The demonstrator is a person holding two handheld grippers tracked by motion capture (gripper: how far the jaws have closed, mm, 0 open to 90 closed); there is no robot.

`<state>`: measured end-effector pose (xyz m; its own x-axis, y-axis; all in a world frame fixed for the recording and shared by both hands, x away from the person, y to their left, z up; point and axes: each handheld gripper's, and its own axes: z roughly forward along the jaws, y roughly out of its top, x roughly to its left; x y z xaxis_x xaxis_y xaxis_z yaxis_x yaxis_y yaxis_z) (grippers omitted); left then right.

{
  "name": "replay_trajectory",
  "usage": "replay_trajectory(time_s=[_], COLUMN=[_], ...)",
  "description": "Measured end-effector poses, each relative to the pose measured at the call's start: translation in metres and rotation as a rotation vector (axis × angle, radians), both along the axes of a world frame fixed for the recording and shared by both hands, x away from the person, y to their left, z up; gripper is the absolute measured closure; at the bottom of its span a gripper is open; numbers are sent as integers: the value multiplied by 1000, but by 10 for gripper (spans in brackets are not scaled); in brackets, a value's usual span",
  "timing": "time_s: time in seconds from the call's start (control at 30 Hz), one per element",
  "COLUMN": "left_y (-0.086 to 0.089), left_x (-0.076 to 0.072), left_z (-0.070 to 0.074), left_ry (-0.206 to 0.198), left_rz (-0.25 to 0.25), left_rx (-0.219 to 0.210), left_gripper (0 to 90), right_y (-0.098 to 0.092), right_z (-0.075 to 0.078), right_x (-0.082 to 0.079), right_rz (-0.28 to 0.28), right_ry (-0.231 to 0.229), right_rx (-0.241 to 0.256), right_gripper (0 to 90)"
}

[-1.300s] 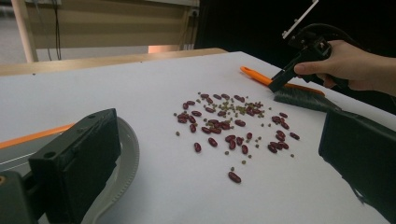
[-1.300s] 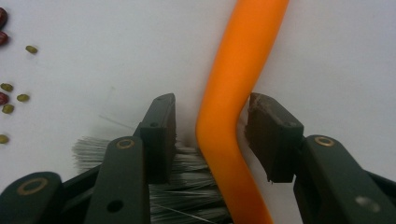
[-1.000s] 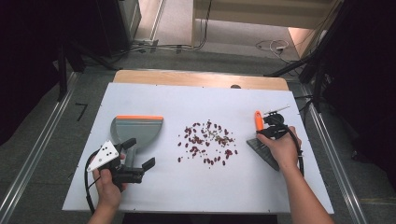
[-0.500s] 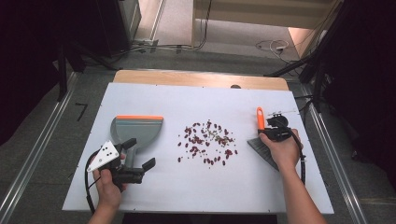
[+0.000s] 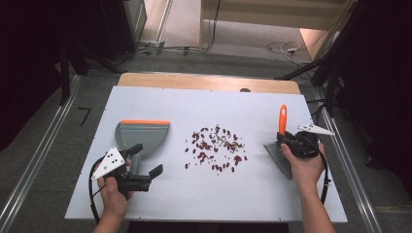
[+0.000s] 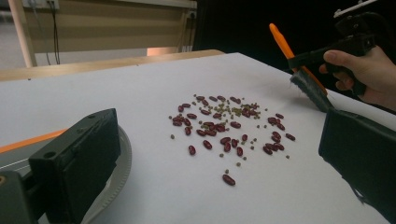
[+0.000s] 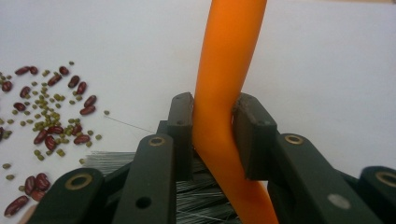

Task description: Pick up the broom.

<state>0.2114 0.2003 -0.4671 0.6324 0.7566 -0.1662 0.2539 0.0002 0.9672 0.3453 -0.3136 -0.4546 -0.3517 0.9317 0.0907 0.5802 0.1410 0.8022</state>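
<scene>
A scatter of red and small green beans (image 5: 216, 148) lies mid-table on the white sheet. A grey dustpan (image 5: 143, 132) with an orange front edge rests to their left. My left gripper (image 5: 145, 159) is open at the dustpan's handle end. In the left gripper view that gripper (image 6: 219, 140) has its jaws wide apart, the left jaw over the dustpan rim (image 6: 119, 175) and the beans (image 6: 224, 123) ahead. My right gripper (image 5: 293, 141) is shut on the orange handle of a brush (image 5: 283, 119), its bristles on the sheet right of the beans. In close-up the right gripper (image 7: 212, 121) clamps the brush handle (image 7: 224, 84).
The white sheet (image 5: 209, 104) covers a wooden table whose far edge (image 5: 204, 81) shows behind it. Metal rails run along the floor on both sides. Cables lie on the floor beyond the table. Open sheet lies in front of the beans and behind them.
The right gripper and brush have shifted a little to the right, with the orange handle standing more upright. The left gripper and dustpan have stayed put.
</scene>
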Motion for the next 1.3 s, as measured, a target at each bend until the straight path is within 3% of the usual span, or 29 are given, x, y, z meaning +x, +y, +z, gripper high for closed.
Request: replay_trajectory(time_s=[0.1, 0.17, 0.33, 0.57, 0.7, 0.87, 1.0, 1.3], left_y=[-1, -1, 0, 0, 0, -6, -16, -32], left_x=[0, 0, 0, -2, -4, -8, -11, -16], left_z=[0, 1, 2, 4, 7, 11, 13, 24], left_ry=[-1, -4, -8, -14, -25, -47, -63, -70], left_rz=[-3, -8, -5, -10, -6, -2, -8, -62], left_rx=[0, 5, 0, -17, -19, 5, 34, 19], left_gripper=[3, 3, 3, 3, 3, 3, 3, 3], right_y=[-6, -10, -17, -14, -10, 2, 16, 56], right_z=[2, 4, 12, 28, 39, 50, 53, 56], right_x=[-10, -14, -26, -38, -43, -53, -59, -70], right_rz=[-7, 28, 27, 30, 59, 76, 121, 220], right_ry=[-78, -119, -194, -274, -302, -354, -361, -360], right_rx=[43, 89, 187, 212, 258, 252, 256, 271], right_gripper=[685, 685, 688, 689, 689, 688, 689, 689])
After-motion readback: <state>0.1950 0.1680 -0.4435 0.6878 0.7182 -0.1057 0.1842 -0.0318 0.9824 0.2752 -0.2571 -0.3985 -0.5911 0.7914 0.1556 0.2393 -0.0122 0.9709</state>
